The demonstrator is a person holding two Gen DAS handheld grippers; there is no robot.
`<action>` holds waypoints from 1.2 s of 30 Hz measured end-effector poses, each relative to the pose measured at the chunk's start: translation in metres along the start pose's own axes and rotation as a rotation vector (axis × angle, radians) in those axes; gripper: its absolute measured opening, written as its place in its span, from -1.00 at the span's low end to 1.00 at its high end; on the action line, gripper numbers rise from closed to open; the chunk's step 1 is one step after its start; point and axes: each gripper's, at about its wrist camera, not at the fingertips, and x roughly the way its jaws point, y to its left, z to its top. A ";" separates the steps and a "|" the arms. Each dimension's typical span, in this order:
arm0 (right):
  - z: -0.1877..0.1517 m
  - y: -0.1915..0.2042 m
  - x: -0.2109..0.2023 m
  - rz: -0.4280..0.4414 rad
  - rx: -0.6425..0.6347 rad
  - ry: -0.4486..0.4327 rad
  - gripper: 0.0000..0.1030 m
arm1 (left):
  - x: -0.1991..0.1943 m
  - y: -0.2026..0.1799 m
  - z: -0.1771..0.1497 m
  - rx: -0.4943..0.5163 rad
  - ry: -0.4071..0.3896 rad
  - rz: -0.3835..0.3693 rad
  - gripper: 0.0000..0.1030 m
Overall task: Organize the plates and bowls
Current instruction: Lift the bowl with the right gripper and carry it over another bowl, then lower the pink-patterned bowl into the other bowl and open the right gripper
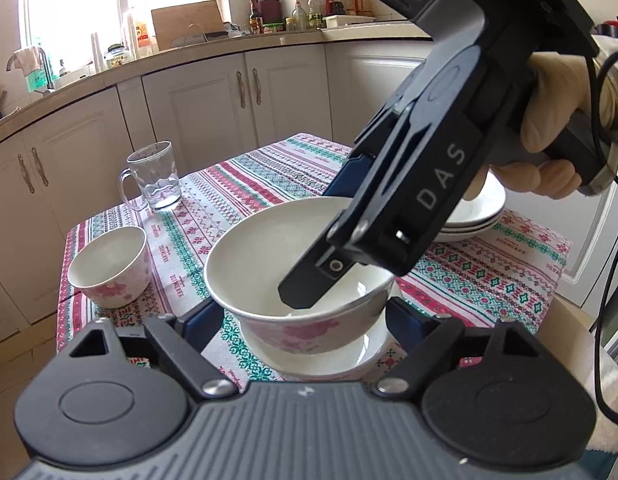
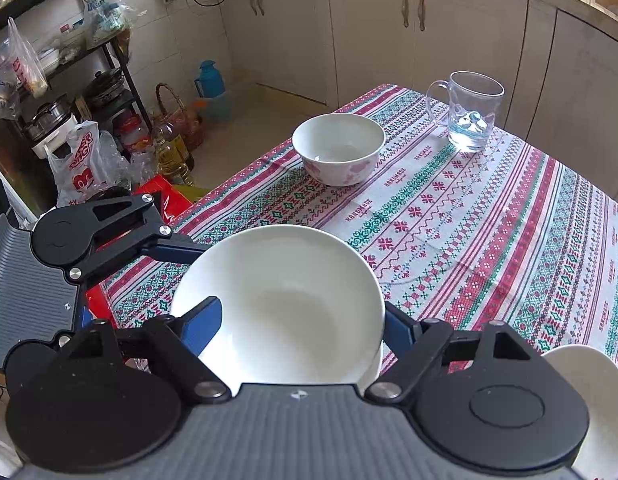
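A white bowl with pink flowers (image 1: pixel 293 264) sits on a white plate (image 1: pixel 349 356) near the table's front edge. My right gripper (image 1: pixel 321 248) reaches down from the upper right, one finger inside the bowl and one outside, pinching its far rim. My left gripper (image 1: pixel 301 320) is open, with fingers (image 1: pixel 201 316) on either side of the bowl and plate. In the right wrist view the bowl (image 2: pixel 285 304) fills the space between the right fingers, and the left gripper (image 2: pixel 109 232) shows at left. A second flowered bowl (image 1: pixel 111 266) (image 2: pixel 339 152) stands further left.
A glass mug (image 1: pixel 155 176) (image 2: pixel 469 114) stands at the table's far corner. A stack of white plates (image 1: pixel 475 216) (image 2: pixel 589 400) sits at the right. The patterned tablecloth (image 2: pixel 489 220) covers the small table; cabinets surround it and a cluttered shelf stands at the side.
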 end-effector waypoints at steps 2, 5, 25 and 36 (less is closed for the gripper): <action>-0.002 -0.001 0.001 -0.001 0.003 0.002 0.71 | 0.002 0.000 -0.001 -0.003 0.003 -0.008 0.70; -0.004 -0.002 0.003 0.001 0.006 -0.001 0.71 | 0.006 0.002 -0.001 -0.004 0.021 -0.013 0.70; -0.011 -0.008 0.015 0.003 0.027 -0.001 0.71 | 0.016 0.011 0.000 -0.026 0.068 -0.060 0.70; -0.017 -0.011 0.015 0.004 0.050 -0.019 0.71 | 0.024 0.017 0.004 -0.029 0.099 -0.096 0.70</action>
